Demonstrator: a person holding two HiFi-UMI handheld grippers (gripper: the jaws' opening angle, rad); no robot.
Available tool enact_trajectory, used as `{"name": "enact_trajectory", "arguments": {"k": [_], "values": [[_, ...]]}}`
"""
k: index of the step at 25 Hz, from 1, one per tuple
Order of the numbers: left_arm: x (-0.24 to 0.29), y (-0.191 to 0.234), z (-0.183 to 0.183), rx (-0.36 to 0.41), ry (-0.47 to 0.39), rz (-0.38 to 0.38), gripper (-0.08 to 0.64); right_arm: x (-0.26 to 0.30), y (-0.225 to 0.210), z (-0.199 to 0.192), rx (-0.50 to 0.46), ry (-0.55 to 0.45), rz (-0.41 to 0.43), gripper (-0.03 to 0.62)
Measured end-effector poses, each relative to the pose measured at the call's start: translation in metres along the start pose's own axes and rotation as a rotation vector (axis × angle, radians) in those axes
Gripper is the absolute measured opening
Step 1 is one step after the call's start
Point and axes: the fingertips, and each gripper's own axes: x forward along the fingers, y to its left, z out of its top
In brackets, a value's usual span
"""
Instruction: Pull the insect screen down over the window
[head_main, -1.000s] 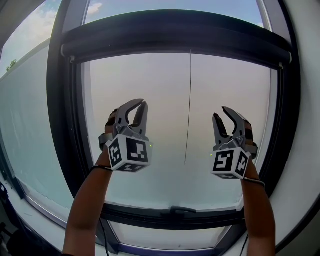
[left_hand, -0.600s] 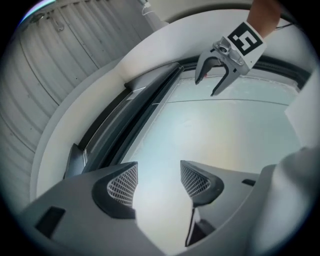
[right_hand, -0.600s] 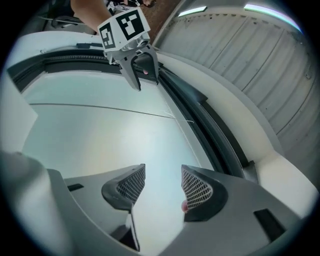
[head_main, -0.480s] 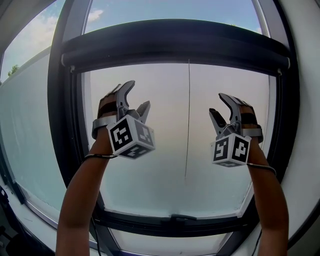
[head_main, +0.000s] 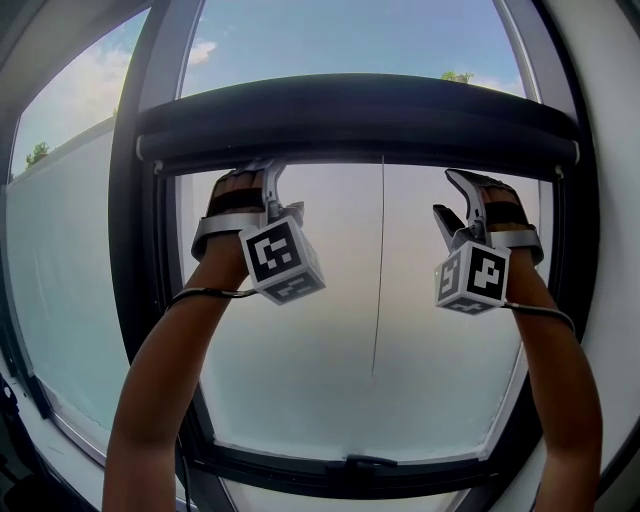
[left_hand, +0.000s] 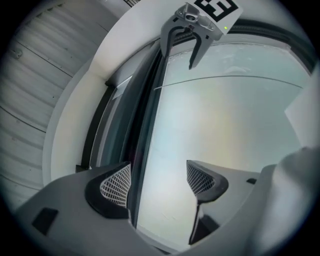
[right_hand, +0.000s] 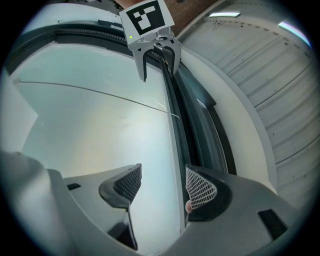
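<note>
Head view: cord (head_main: 379, 270) hangs mid-pane, dark screen cassette (head_main: 360, 110) above.

1. 2 grippers: the left gripper (head_main: 283, 190) and the right gripper (head_main: 445, 192).
2. 2 marker cubes (head_main: 282, 260), 1 on each gripper.
3. 2 forearms (head_main: 165, 390), 1 behind each gripper.
4. 1 dark screen roller (head_main: 360, 115) across the window top.
5. 1 thin cord (head_main: 378, 270) hanging from it.
6. 1 handle (head_main: 365, 462) on the bottom frame.

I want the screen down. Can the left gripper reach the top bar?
Likely yes: the left gripper, jaws just opening and empty, is right under the bar; nothing stands between.
</note>
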Motion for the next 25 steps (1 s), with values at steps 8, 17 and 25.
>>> {"name": "enact_trajectory", "arguments": {"k": [8,17,25], "values": [[0.016,0.007,-0.007,0.021,0.028,0.025,0.333,0.021,-0.022,-0.001,-0.065,0.039,0.020,0.261],[0.027,0.006,-0.010,0.046,0.035,0.046,0.333,0.032,-0.018,-0.017,-0.111,0.069,0.076,0.261],[0.024,0.006,-0.012,0.072,0.036,0.029,0.333,0.032,-0.020,-0.011,-0.025,0.063,0.051,0.268]]}}
